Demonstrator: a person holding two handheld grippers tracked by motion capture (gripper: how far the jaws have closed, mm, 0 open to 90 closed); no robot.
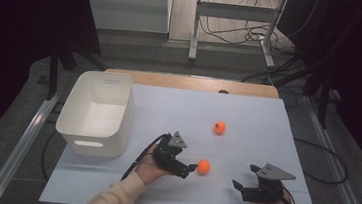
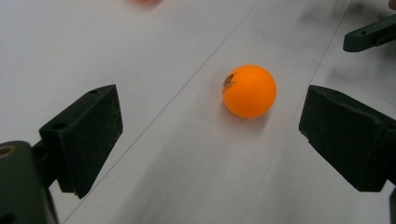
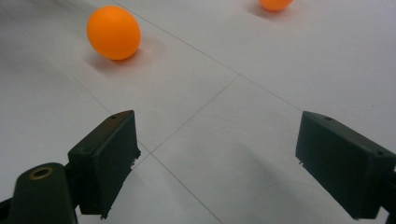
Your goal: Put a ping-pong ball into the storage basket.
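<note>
We would centre the wide-open left gripper [image 1: 188,169] around the smooth orange plastic ball [image 1: 204,166] at mid-frame before closing gently, since it rolls, while the right gripper [image 1: 243,180] waits agape at lower right.

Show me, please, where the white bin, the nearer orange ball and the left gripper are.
white bin [image 1: 121,107]: high view, right rim.
nearer orange ball [image 1: 204,166]: high view, centre.
left gripper [image 1: 190,169]: high view, between fingertips.
</note>
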